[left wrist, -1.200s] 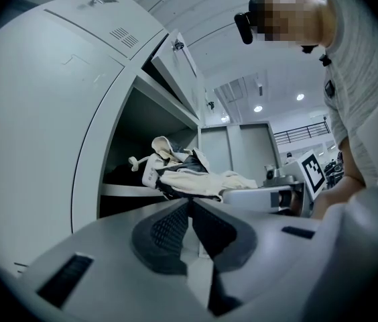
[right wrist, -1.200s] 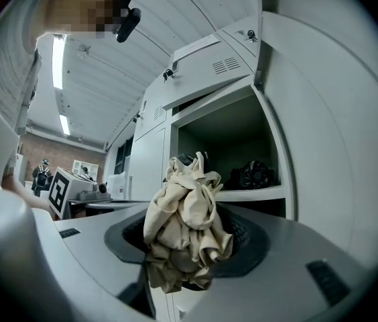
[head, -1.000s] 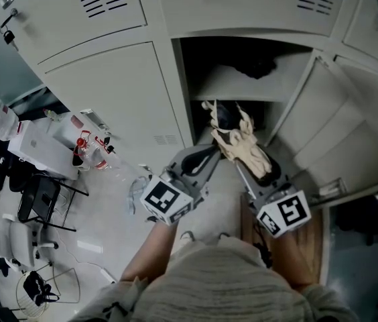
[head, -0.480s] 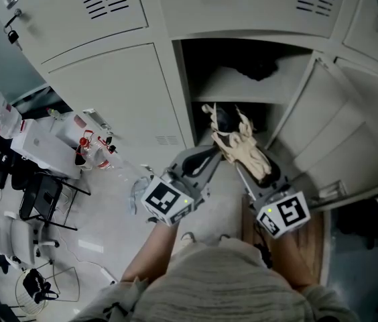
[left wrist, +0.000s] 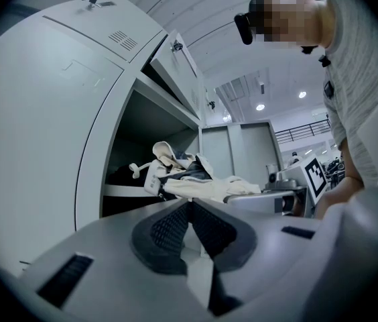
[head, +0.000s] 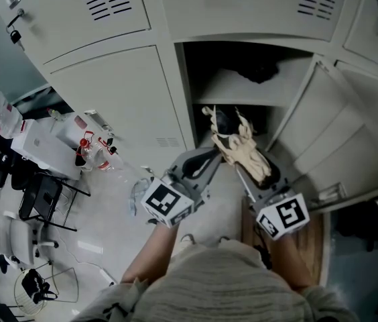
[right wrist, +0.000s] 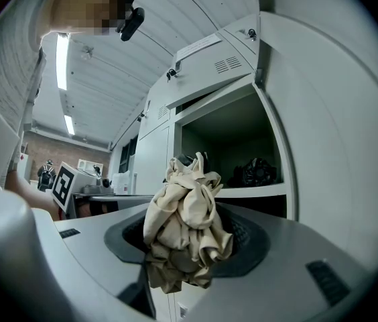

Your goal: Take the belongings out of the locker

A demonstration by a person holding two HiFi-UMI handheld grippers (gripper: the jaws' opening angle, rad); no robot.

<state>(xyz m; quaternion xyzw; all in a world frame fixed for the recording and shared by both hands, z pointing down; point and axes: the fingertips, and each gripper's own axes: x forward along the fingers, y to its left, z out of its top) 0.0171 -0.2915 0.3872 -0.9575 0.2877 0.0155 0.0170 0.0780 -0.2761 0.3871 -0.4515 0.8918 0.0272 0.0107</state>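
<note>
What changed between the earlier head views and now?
Nothing visibly changed. The right gripper stays shut on the cream cloth in front of the open locker. The left gripper stays shut and empty beside it, and the dark bundle still lies on the locker's upper shelf.

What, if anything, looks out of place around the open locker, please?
The cream garment is bunched into a crumpled wad between the jaws of the right hand-held gripper, in front of the locker. A dark bundle lies on the upper shelf.
</note>
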